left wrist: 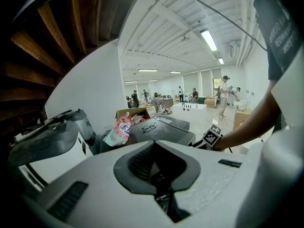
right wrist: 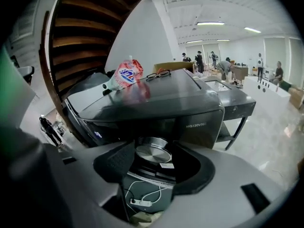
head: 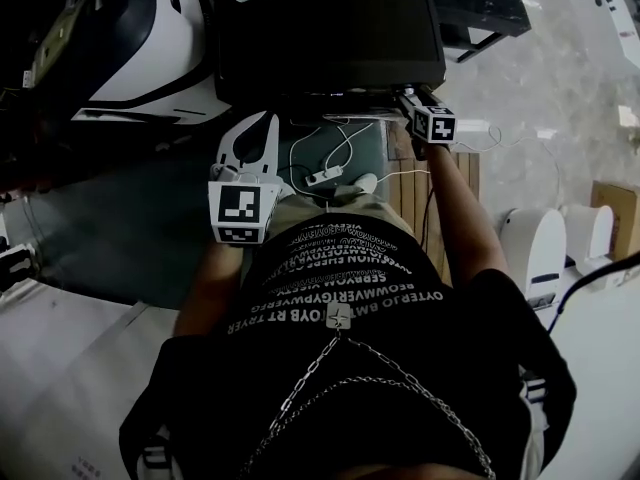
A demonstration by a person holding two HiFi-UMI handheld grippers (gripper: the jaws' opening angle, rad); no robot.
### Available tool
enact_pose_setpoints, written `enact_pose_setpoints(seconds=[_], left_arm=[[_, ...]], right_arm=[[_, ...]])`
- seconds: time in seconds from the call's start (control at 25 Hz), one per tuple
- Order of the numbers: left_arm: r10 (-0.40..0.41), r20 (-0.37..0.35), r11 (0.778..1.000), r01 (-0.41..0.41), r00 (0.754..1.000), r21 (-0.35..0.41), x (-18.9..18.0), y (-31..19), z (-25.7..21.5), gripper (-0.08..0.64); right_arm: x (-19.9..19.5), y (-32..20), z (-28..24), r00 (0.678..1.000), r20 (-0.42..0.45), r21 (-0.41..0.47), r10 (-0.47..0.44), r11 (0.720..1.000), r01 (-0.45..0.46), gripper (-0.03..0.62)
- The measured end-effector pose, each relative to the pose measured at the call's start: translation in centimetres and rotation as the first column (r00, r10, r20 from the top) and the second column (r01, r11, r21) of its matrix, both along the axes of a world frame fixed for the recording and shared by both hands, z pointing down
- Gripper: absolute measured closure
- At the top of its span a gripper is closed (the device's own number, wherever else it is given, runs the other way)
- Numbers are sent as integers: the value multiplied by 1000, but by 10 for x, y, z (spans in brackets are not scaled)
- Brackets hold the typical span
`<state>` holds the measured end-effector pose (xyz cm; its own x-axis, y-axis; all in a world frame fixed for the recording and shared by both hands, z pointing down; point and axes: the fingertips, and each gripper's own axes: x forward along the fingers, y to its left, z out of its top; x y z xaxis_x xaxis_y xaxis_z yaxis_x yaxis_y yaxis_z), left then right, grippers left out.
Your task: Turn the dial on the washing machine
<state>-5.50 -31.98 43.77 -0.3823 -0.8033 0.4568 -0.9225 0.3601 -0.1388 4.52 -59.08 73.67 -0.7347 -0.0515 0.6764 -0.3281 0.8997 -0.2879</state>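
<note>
Closest in, at centre left of the head view: left gripper (head: 266, 120), clenched tip to tip on nothing, parked by the black-shirted torso and well apart from the work. Further out, right of centre near the top of that view: right gripper (head: 410, 95), reached forward to the front edge of the washing machine (right wrist: 156, 106). In its own view, released and spread wide, pads (right wrist: 117, 162) flanking the dial (right wrist: 153, 154) at frame centre; close on the left side, a thin dark gap on the right, no firm pinch to be seen. Judged as the approach before the turn, with the turning itself not yet begun. Below the dial, at bottom centre: a white power strip (right wrist: 141, 202) with its looped cable on the floor. Beyond, on the machine's dark lid: a pink detergent pouch (right wrist: 124, 76) lying over, and a pair of glasses (right wrist: 156, 74). Farthest, at right: an open hall with people standing. Risks from here: closing off-centre and catching only one edge, so skating round the smooth brushed-metal rim instead of driving it; squeezing too lightly, with the same slip; twisting out of line with the dial's axis, levering it sideways or popping the pads off; overshooting the wanted setting, with no marks legible from this angle.
</note>
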Motion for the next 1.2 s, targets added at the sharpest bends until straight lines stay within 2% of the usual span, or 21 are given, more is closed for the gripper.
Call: enact_pose_setpoints(seconds=[0.12,0.32,0.44,0.52,0.64,0.72,0.84,1.0,1.12,1.2], left_arm=[[3,-9,1000,-3,1000,8,0,-5,-1,555],[18,-2,1000,-18,1000,21,4,-10,-7,555],[25,-3,999,-25,1000,20,6,-9,-7,554],[27,-4,999,-27,1000,17,8,-7,-7,555],[25,-5,1000,-25,1000,18,8,-3,-7,555],[25,-5,1000,-25,1000,19,8,1,-7,555],[27,0,999,-27,1000,21,7,5,-10,555],[18,3,1000,-18,1000,20,5,13,-12,554],[13,4,1000,-13,1000,9,4,22,-11,555],[10,9,1000,-10,1000,5,5,27,-12,555]], right_arm=[[2,0,6,1000,15,-51,-6,999,7,335],[1,1,-11,999,-22,100,29,995,-26,331],[-1,4,-8,996,-81,148,29,989,-17,366],[-2,4,-6,995,-95,147,31,989,-17,362],[1,2,-5,996,-71,85,50,995,-44,365],[4,3,-4,997,-24,-17,74,997,-74,365],[4,7,-7,995,41,-157,94,984,-87,367],[1,10,-13,991,92,-254,95,965,-69,352],[1,12,-8,991,82,-284,104,956,-77,342],[3,11,-10,992,74,-226,101,971,-82,350]])
